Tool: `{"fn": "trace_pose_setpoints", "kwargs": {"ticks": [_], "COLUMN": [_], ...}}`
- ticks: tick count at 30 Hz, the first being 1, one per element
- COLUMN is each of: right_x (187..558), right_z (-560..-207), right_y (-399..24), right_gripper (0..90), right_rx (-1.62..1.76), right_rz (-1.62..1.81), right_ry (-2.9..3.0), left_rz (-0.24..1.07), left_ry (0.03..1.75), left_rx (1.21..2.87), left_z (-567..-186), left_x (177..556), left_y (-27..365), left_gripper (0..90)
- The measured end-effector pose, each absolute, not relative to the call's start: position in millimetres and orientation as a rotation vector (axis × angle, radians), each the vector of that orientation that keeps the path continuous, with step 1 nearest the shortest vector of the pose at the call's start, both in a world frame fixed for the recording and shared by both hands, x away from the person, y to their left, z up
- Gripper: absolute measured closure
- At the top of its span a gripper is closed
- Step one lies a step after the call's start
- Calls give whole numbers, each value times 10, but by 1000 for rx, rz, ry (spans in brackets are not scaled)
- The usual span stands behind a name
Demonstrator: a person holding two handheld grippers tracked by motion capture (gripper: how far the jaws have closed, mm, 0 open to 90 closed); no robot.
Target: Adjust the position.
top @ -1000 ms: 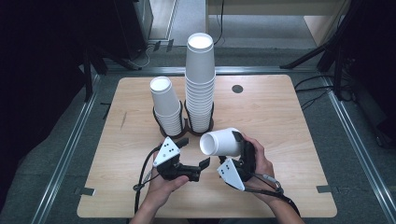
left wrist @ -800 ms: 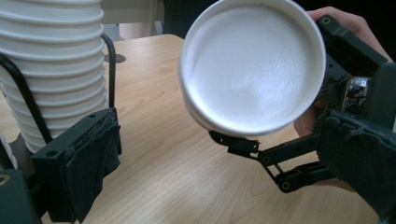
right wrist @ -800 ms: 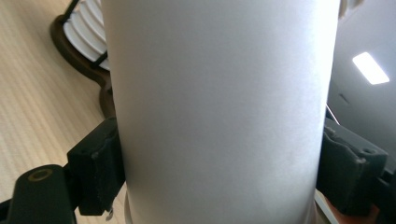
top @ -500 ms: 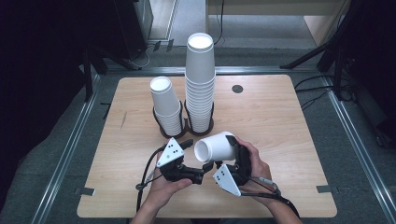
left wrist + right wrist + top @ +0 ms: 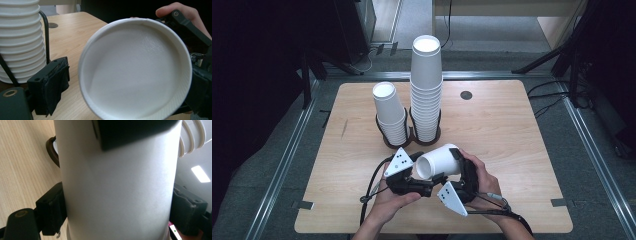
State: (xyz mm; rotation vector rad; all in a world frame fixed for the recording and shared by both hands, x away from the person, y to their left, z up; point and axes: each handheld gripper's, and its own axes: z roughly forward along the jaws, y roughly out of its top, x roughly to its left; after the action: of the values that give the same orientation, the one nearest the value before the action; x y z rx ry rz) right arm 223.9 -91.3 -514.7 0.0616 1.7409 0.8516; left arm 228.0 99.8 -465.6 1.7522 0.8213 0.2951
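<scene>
Both forearms come in from the near edge of the wooden table (image 5: 512,130), hands drawn close together just in front of the two cup stacks. The taller stack of cups (image 5: 426,90) and the shorter stack (image 5: 389,112) stand side by side in a dark wire holder (image 5: 388,142).

The right claw (image 5: 455,162) lies level, pointing toward the left hand, and clamps a single white paper cup (image 5: 438,161) on its side above the table, mouth turned to the left claw (image 5: 416,170). In the right gripper view the cup wall (image 5: 117,185) sits between the two black jaws, pressed on both sides.

The left claw's jaws have just been closing. The left gripper view looks straight into the cup's open mouth (image 5: 136,72), with the right hand (image 5: 185,15) behind it; one black jaw stands left of the rim, apart from it, and the other is hidden behind the cup, so no grip shows there.
</scene>
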Motion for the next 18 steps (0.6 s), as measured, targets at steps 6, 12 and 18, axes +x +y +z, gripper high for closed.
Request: {"fn": "trace_pose_setpoints", "kwargs": {"ticks": [6,12,18], "right_x": [2216,2219,2217], "right_z": [-5169,-5179,-5179], "right_y": [-887,-889,-893], "right_gripper": [140,136,133], "right_rx": [28,23,21], "right_rz": [843,841,845], "right_ry": [1740,1731,1721], "left_rz": [323,302,297], "left_ry": [825,822,811], "left_rx": [1776,1781,1784], "left_z": [-4656,-4659,-4656], "left_x": [2263,2262,2261], "left_y": [968,977,993], "left_gripper": [126,169,177]}}
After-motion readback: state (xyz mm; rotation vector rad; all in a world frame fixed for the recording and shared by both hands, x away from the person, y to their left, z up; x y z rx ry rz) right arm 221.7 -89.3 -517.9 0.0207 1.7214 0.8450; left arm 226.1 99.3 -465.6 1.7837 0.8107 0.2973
